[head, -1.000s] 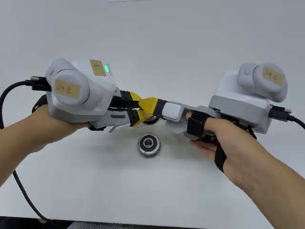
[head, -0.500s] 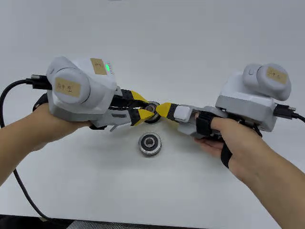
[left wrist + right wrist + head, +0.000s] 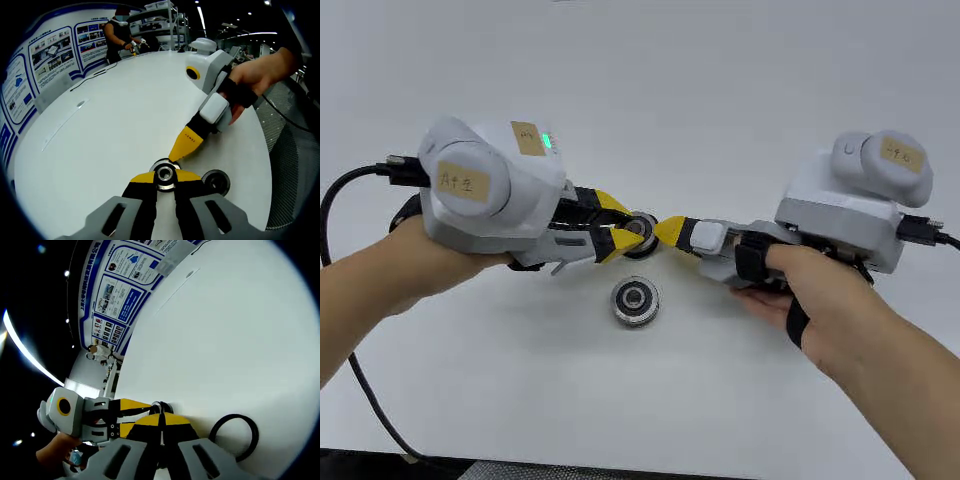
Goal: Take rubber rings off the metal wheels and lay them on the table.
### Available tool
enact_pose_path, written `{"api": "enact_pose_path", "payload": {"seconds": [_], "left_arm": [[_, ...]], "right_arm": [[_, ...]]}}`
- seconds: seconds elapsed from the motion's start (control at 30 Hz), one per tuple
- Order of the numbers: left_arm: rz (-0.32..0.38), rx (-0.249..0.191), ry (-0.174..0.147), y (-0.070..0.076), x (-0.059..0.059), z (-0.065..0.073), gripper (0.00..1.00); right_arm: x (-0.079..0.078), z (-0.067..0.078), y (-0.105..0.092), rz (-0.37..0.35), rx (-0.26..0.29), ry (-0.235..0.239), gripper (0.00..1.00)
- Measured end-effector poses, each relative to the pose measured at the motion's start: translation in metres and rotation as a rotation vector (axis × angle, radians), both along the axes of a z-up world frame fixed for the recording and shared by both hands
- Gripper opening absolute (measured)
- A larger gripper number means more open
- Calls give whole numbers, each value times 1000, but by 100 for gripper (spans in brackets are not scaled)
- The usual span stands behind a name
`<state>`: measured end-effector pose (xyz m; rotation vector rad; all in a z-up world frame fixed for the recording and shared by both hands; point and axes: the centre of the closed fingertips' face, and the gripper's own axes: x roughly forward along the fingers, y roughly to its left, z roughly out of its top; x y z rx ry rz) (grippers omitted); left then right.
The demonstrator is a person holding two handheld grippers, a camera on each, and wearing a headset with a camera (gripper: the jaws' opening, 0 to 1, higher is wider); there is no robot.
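Head view: left hand-held gripper point(image 3: 626, 230) clamped on a metal wheel point(image 3: 642, 233) above the middle of the desk point(image 3: 740, 100), second wheel point(image 3: 635, 301) resting nearer the front edge; left gripper view: right hand-held gripper point(image 3: 177, 150), tips together, meets its rubber ring point(image 3: 159, 164); right gripper view agrees, so this looks like the peel, and next wants a steady outward pull.

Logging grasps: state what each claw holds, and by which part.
Left claw clamps the metal wheel across its rim; right claw appears to pinch its rubber ring at the edge.
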<state>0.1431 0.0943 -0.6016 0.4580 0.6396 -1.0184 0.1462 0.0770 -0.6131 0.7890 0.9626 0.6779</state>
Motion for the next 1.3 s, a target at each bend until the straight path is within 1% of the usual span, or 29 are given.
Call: {"api": "enact_pose_path", "payload": {"seconds": [0.1, 0.2, 0.33, 0.57, 0.67, 0.73, 0.77, 0.8, 0.83, 0.9, 0.93, 1.0, 1.3], "left_arm": [[3, -1, 3, 0, 0, 0, 12], [3, 0, 2, 0, 0, 0, 12], [2, 2, 2, 0, 0, 0, 12], [3, -2, 2, 0, 0, 0, 12], [3, -1, 2, 0, 0, 0, 12], [4, -2, 2, 0, 0, 0, 12], [4, -2, 2, 0, 0, 0, 12], [5, -2, 2, 0, 0, 0, 12], [5, -2, 2, 0, 0, 0, 12], [6, -1, 2, 0, 0, 0, 12], [6, -1, 2, 0, 0, 0, 12], [6, 0, 1, 0, 0, 0, 12], [6, 8, 4, 0, 0, 0, 12]], "right_arm": [[-1, 1, 0, -20, 14, 12, 1], [-2, 4, 2, -20, 9, -13, 1], [-2, 6, 4, -19, 15, -18, 0], [-2, 10, 10, -8, 27, -26, 0], [-2, 13, 14, 2, 36, -31, 0], [-4, 15, 18, 22, 37, -41, 0], [-4, 18, 20, 15, 53, -36, 0], [-4, 19, 21, 18, 42, -44, 0], [-3, 18, 21, 33, 20, -59, 0], [-2, 19, 21, 21, 41, -49, 0], [-1, 18, 20, 17, 41, -44, 0], [-1, 17, 18, 16, 32, -49, 0], [0, 14, 12, -11, 36, -38, 1]]}}
